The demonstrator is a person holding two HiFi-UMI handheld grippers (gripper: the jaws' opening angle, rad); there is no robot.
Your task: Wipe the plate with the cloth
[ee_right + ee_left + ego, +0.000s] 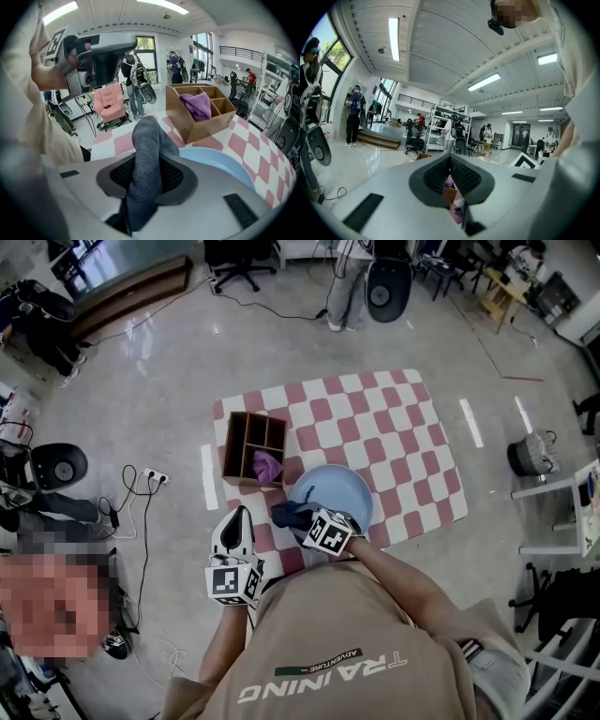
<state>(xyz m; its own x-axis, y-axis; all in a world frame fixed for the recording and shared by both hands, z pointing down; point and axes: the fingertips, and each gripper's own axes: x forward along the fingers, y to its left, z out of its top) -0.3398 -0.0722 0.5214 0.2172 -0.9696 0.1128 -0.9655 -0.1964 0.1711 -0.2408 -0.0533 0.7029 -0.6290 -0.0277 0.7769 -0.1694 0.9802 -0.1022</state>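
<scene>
A light blue plate (339, 489) lies on the red-and-white checked table (394, 427), near its front edge. My right gripper (298, 517) is shut on a dark grey-blue cloth (285, 513) at the plate's left rim. In the right gripper view the cloth (147, 150) stands up between the jaws, with the plate (220, 161) just to the right. My left gripper (236, 517) hovers left of the plate over the table's front corner. Its jaws are shut and hold nothing (451, 161).
A wooden divided box (253, 446) with a purple cloth (267, 466) in one compartment stands behind the plate, on the left; it also shows in the right gripper view (199, 117). Cables and a power strip (150, 477) lie on the floor at left. A person (347, 282) stands beyond the table.
</scene>
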